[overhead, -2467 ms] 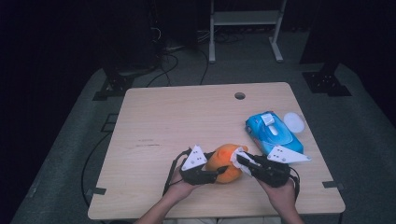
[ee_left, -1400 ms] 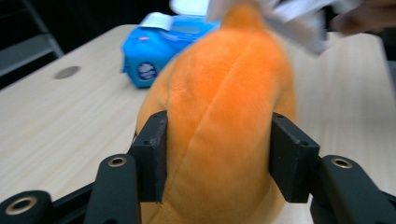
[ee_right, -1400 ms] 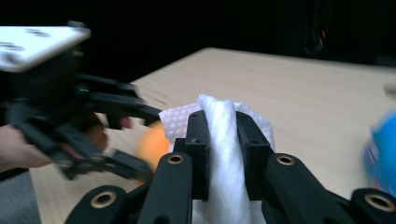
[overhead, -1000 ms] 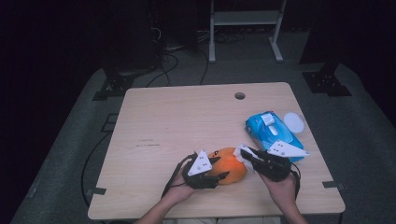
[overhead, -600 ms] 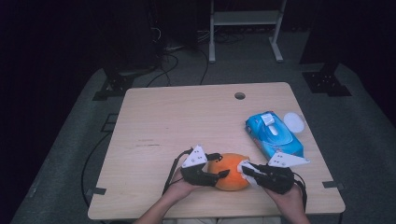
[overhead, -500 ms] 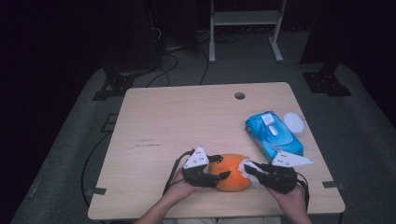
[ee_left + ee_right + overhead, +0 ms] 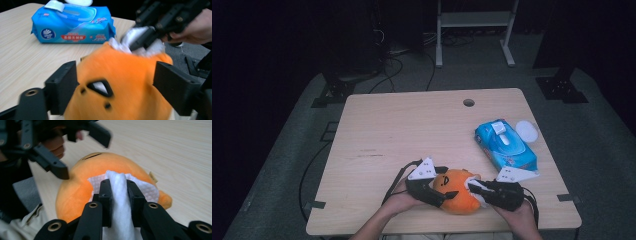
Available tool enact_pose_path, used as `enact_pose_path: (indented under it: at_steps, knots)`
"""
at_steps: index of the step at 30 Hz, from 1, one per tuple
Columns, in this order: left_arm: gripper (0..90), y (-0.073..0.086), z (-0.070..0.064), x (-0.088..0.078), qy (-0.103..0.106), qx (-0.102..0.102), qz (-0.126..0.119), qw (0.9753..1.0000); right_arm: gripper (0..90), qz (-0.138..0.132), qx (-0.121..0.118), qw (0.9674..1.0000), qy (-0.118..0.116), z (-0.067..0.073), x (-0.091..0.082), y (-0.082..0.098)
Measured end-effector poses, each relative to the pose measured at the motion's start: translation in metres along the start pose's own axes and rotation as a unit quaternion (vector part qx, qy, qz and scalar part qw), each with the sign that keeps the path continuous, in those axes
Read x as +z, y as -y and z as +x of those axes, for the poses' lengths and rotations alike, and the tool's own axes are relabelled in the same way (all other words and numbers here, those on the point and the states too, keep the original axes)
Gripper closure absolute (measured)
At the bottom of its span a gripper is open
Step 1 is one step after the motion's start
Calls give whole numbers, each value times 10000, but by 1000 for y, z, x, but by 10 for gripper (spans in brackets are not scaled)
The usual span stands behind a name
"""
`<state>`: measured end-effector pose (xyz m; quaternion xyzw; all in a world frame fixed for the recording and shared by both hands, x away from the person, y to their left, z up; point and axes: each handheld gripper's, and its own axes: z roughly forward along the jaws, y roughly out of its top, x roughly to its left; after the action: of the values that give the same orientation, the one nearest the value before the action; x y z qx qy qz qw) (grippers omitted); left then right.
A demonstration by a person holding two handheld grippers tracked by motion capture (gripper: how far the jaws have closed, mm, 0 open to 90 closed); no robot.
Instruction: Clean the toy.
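Observation:
An orange plush toy (image 7: 458, 196) lies near the table's front edge. My left gripper (image 7: 449, 183) has its jaws on either side of the toy (image 7: 125, 75). They have just been opening and stand spread, not squeezing it. My right gripper (image 7: 472, 188) comes in from the right, shut on a folded white wipe (image 7: 147, 188). It presses the wipe onto the top of the toy (image 7: 77, 187). The left gripper view shows that right gripper (image 7: 140, 42) and the wipe (image 7: 155, 50) on the toy's far side.
A blue pack of wipes (image 7: 506, 145) lies at the right of the table (image 7: 402, 130), its flap open, and a white round lid (image 7: 527, 131) lies beside it. A cable hole (image 7: 468, 102) sits near the far edge. Dark floor with stands and cables surrounds the table.
My left gripper's jaws have spread apart around the plush toy. My right gripper with the wipe has slid a little toward the near edge over the toy.

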<state>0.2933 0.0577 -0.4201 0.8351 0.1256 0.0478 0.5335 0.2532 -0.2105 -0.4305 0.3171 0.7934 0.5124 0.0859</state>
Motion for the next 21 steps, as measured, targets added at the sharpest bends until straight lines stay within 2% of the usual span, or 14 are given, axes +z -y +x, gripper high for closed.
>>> enact_pose_path:
  at_steps: [2,4,7,8,10,12,16,21]
  knots:
    - [155,-3,-1,6,39,116,97,9999,763,22,-114,9999,-116,3,0,1]
    - [145,-3,-1,14,72,137,205,9997,763,38,-183,9997,-171,4,0,2]
    - [143,-1,0,21,130,140,302,9994,763,92,-232,9995,-176,2,-3,2]
    - [144,0,0,22,151,67,287,9995,763,100,-214,9996,-172,1,-4,3]
    - [153,2,0,22,160,47,338,9993,763,44,-203,9996,-191,-1,-9,5]
    - [178,2,0,22,98,42,411,9991,762,5,-166,9997,-180,-4,-15,5]
    - [243,4,-1,20,73,57,539,9985,761,-41,-90,10000,-17,-11,-27,9]
    - [402,3,-6,20,-113,343,755,9965,760,-104,81,9997,201,-23,-40,16]
